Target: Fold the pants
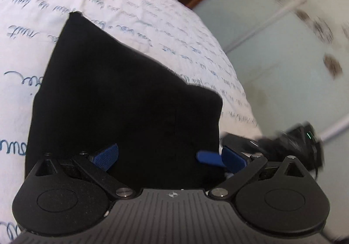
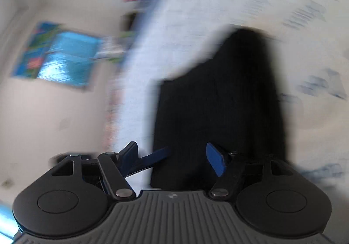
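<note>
- Black pants (image 1: 122,100) lay folded, matte, on a white sheet (image 1: 152,15) printed with script.
- Left gripper (image 1: 165,156) and right gripper (image 2: 172,159) both stood released, the cloth between their blue pads.

script-printed bedsheet (image 1: 152,15), blue wall poster (image 2: 59,54)

Your left gripper (image 1: 165,158) and right gripper (image 2: 174,156): matte black, ribbed grey housing, silver pivot screws, blue pads at the tips.

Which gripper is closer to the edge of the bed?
Right. The right gripper sits at the black pants' corner beside the bed's edge, one finger over the sheet. The left gripper hangs over the pants farther in.
</note>
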A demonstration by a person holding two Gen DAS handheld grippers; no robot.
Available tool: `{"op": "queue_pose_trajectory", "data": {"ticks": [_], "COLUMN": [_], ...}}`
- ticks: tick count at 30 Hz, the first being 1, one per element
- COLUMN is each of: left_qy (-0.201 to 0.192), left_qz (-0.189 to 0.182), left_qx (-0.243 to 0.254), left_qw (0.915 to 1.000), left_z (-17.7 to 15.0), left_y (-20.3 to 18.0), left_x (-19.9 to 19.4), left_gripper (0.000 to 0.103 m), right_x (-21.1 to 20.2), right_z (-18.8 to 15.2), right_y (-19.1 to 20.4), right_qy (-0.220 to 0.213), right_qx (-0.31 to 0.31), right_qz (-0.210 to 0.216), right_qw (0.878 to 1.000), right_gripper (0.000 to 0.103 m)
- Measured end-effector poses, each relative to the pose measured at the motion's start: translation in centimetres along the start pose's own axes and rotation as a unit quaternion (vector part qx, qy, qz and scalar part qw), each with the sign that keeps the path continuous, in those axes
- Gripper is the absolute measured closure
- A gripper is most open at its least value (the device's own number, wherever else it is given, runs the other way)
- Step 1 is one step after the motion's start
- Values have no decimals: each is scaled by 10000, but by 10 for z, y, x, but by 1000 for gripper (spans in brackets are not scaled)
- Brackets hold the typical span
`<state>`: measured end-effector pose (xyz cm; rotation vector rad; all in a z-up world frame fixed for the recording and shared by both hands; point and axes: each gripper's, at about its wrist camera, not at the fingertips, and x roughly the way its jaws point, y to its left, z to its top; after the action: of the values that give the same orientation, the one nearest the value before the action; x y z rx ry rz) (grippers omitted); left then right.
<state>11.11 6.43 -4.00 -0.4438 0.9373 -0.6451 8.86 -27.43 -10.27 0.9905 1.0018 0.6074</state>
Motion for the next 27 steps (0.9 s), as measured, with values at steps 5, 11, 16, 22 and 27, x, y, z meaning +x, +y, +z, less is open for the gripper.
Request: {"op": "queue_pose_trajectory", "data": {"ticks": [5,11,16,22,27], "left_qy": [-151,-974,-319,-281,-414], "left_qz": [95,417,968,1087,1371], "left_qx": [207,498,-171,-123,1], "left_qw": [9996,9931,9946,9936,9897], "left_z": [-5,37,87,83,77], "left_y": [-5,-40,-3,23,12], "left_x": [-4,-47,20,39,27], "left_gripper": [3,0,4,1,2], "right_x": [-11,-22,23,49,46], "right_z": [0,13,45,54,48], "right_y": [-50,36,55,22,39], "right_qy": [-218,-911,-1292,-1213,-1168], "right_qx": [1106,-202,-297,-232,-355], "right_qz": [385,385,207,-294,-597], "right_qw": [9929,9949,9910,9919,9907], "right_gripper": [95,71,6,8,7]}}
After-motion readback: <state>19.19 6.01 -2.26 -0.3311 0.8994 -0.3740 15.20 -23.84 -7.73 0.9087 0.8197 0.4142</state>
